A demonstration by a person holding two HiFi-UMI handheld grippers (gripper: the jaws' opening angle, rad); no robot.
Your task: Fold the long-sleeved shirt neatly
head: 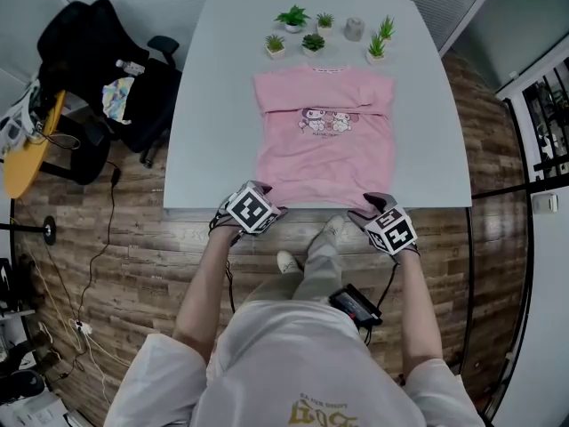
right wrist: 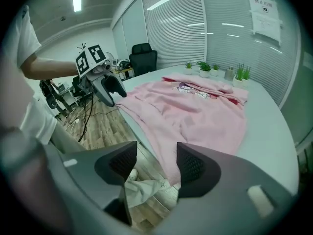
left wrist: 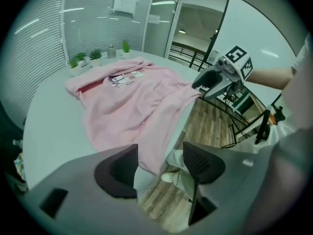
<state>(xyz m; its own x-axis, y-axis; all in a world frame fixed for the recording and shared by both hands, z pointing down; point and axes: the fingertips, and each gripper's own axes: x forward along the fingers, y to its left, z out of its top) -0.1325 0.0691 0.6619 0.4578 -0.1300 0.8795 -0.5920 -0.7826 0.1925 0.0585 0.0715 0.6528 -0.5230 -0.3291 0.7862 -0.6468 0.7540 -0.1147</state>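
In the head view both claws' tips are tucked under their marker cubes, which also cover the near corners of the shirt (head: 324, 145). The sleeves are hard to trace. They seem folded in across the chest, where a crease runs sideways, but their ends cannot be made out.

The shirt lies face up on the surface (head: 209, 105), cartoon print showing. Its collar points to the far end by the small potted plants (head: 302, 29). Its hem is at the near edge and droops slightly over it. Its long axis runs straight away from the person.

The left claw (left wrist: 160, 153) is released, jaws wide apart at the left hem corner. The right claw (right wrist: 156, 153) is released too, at the right corner. Neither presses the cloth.
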